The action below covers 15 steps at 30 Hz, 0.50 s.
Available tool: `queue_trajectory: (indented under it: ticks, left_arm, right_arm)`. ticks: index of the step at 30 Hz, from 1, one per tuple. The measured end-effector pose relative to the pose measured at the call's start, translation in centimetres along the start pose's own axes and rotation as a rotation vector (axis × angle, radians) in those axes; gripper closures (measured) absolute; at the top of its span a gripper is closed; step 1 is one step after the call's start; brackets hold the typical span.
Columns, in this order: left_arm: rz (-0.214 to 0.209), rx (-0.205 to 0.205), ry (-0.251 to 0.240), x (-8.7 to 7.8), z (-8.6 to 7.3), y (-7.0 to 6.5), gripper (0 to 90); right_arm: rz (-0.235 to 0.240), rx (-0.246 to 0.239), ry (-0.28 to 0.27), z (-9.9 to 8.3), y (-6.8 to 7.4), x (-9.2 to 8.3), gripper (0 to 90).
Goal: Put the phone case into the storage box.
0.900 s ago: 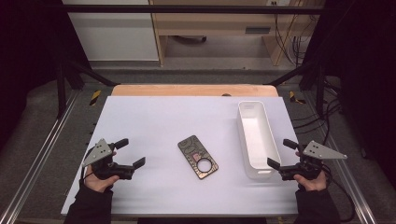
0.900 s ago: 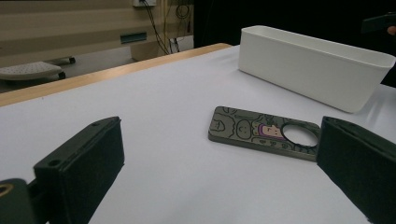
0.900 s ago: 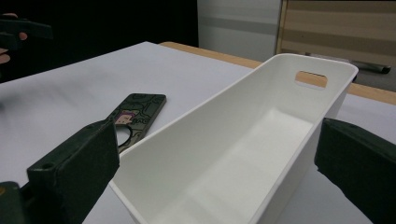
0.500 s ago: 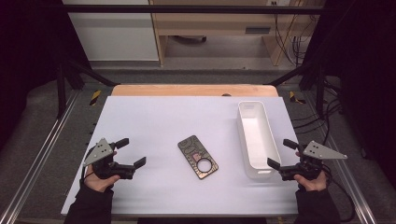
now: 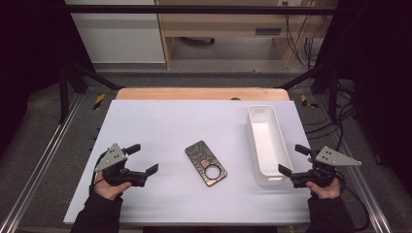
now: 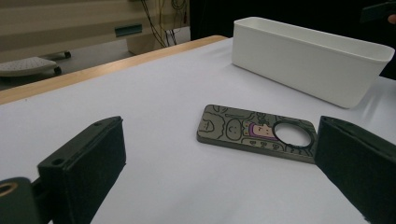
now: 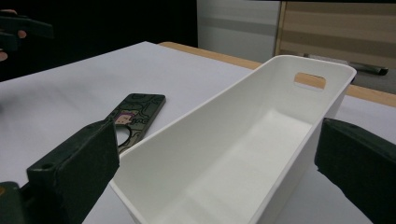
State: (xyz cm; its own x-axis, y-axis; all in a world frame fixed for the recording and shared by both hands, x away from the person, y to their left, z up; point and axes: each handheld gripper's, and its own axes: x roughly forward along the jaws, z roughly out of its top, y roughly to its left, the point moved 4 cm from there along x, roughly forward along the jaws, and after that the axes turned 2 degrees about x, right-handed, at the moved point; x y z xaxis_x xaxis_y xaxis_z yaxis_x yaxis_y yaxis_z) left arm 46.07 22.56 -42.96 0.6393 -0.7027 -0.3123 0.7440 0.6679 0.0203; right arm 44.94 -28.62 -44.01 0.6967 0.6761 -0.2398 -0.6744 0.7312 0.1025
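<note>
Left claw: released, jaws spread wide and holding nothing; it hovered low over the tabletop near the left front edge, aimed at the phone case.
Right claw: released as well, jaws wide, nothing between them; it sat just beside the near end of the white bin.
Phone case: lay flat on the tabletop between the two claws, camera hole toward the person, turned at an angle to the table edge; apart from both claws and just beside the bin, not touching it.
White bin: stood upright at the right side of the tabletop, empty, long side running away from the person.
Risk, flat object: the phone case was thin and sat flush on the sheet. Jaws brought down level would probably meet its top face and push it away rather than close on its edges.
Risk, skewed approach: the case lay oblique to the left claw's line. Closing across a corner could spin it out of the jaws.
Risk, sliding: the smooth white cover offered little friction; a nudge could send the case against the bin wall, where no room would remain for a jaw.
Risk, bin: the right claw stood very close to the bin rim. A careless move there could shift or tip the light bin.
Risk, crossing paths: both claws pointed inward; reaching together could make them collide over the case.
</note>
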Motion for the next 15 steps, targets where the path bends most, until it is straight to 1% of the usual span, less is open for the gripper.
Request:
queue_trajectory:
  ticks: [3, 7, 8, 9, 10, 11, 14, 15]
  left_arm:
    - [-0.004, 0.002, 0.019, 0.6, 0.0, -0.6, 2.1]
    - [-0.011, 0.004, 0.03, 1.1, 0.0, -1.1, 3.6]
    - [-0.013, 0.011, 0.041, 1.4, 0.0, -1.5, 4.1]
    - [-0.013, 0.011, 0.041, 1.4, 0.0, -1.5, 4.7]
    - [-0.014, 0.014, 0.049, 1.7, 0.0, -1.9, 5.6]
    - [-0.014, 0.014, 0.049, 1.7, 0.0, -1.9, 6.1]
    - [-0.021, 0.005, 0.064, 2.4, 0.0, -2.6, 8.0]
    - [-0.021, 0.005, 0.064, 2.4, 0.0, -2.6, 8.8]
  right_arm:
    - [0.001, -0.002, 0.0, 0.0, 0.0, 0.0, 0.5]
    - [0.001, -0.005, 0.002, 0.0, 0.1, 0.0, 0.5]
    - [0.0, -0.005, 0.002, 0.0, 0.1, 0.0, 0.5]
    - [0.0, -0.005, 0.002, 0.0, 0.1, 0.0, 0.5]
    - [0.0, -0.005, 0.001, 0.0, 0.1, 0.0, 0.5]
    - [0.0, -0.005, 0.001, 0.0, 0.1, 0.0, 0.5]
    - [0.001, -0.004, 0.0, 0.1, 0.1, 0.0, 0.5]
    - [0.001, -0.004, 0.0, 0.1, 0.1, 0.0, 0.5]
